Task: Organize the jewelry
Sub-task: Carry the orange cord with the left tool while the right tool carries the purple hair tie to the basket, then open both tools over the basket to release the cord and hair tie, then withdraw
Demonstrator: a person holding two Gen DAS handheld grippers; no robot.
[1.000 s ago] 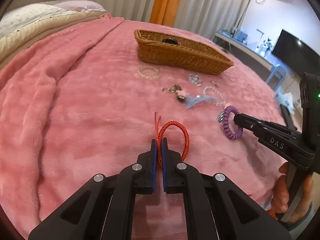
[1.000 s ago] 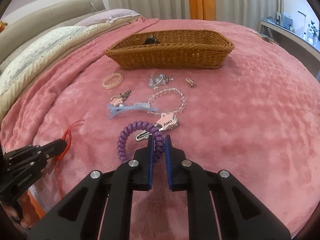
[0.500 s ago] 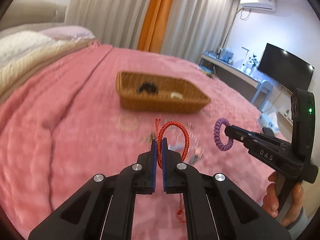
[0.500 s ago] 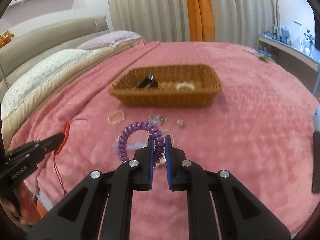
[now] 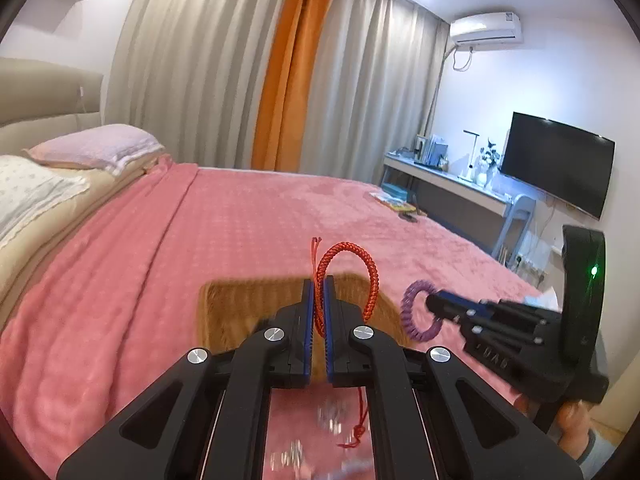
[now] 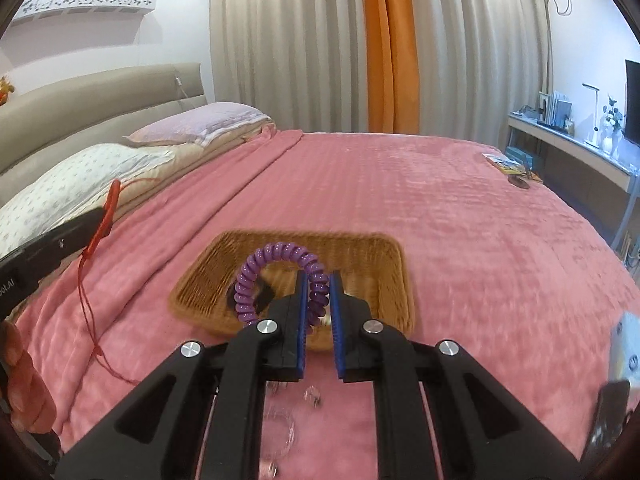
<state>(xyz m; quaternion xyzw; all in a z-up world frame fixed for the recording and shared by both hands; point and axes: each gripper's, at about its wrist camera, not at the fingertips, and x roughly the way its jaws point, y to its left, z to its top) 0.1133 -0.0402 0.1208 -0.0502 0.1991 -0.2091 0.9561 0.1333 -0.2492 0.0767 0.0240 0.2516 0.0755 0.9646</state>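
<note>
While both my grippers hang in the air above the pink blanket (image 6: 460, 208), each has a piece pinched between its blue pads. My left gripper (image 5: 319, 292) is closed tight on a red braided cord bracelet (image 5: 370, 270); its loop stands up above the fingertips and arcs to the right, and its thin knotted tail dangles below the fingers. My right gripper (image 6: 319, 288) is nearly closed, clamping a purple spiral bracelet (image 6: 276, 252) whose coil arches up and to the left of the fingertips. A wicker basket (image 6: 200, 280) sits on the blanket directly beyond and below both grippers; in the right wrist view the purple coil hangs over its near half, and a dark item lies inside, partly hidden. In the left wrist view the basket (image 5: 228, 308) is blurred and mostly covered by my fingers. Several small clear, shiny pieces (image 6: 280, 436) lie on the blanket under my right gripper, too blurred to name. Pillows (image 6: 200, 128) lie at the headboard on the left, and curtains (image 6: 304, 40) hang behind the bed.
</note>
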